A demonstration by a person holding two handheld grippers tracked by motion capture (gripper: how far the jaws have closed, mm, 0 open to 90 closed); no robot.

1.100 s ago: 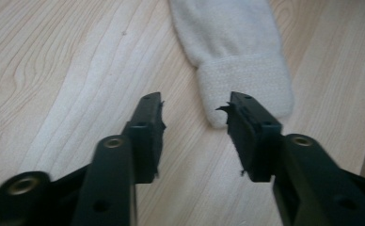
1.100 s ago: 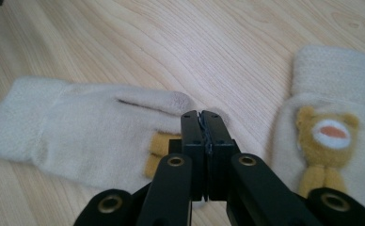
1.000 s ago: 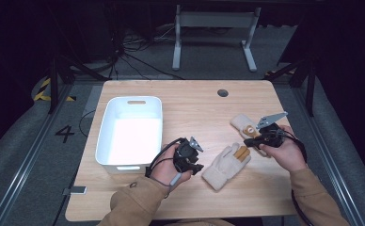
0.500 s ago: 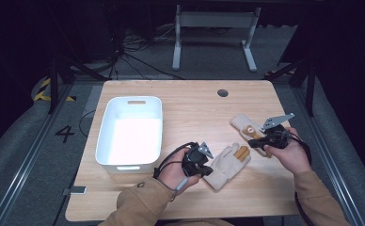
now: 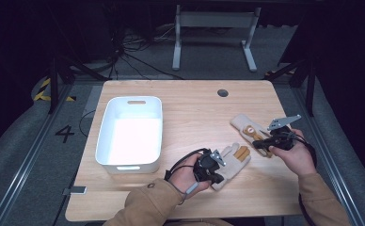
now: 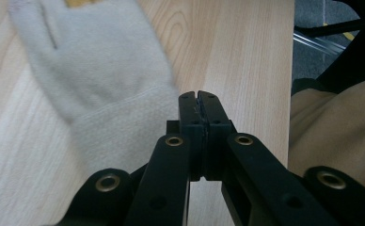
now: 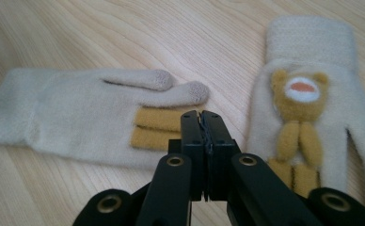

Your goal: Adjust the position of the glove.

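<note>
Lying gloves: plain glove [image 5: 231, 161] slants, fingers away from the white bin [image 5: 130, 133]; bear glove [image 5: 247, 131] beyond.
Bin: nothing inside.
Left gripper [image 6: 200, 102]: jaws pressed together, holding nothing.
Right gripper [image 7: 202, 119]: same.

Dark numeral "4" [image 5: 65, 133] on the grey floor left of the table, no other readable text

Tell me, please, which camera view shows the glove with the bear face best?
The right gripper view: the bear glove lies close and sharp there, bear face and cuff clear. The high view shows it small, partly behind the right gripper. The left gripper view looks at the other glove instead.
</note>
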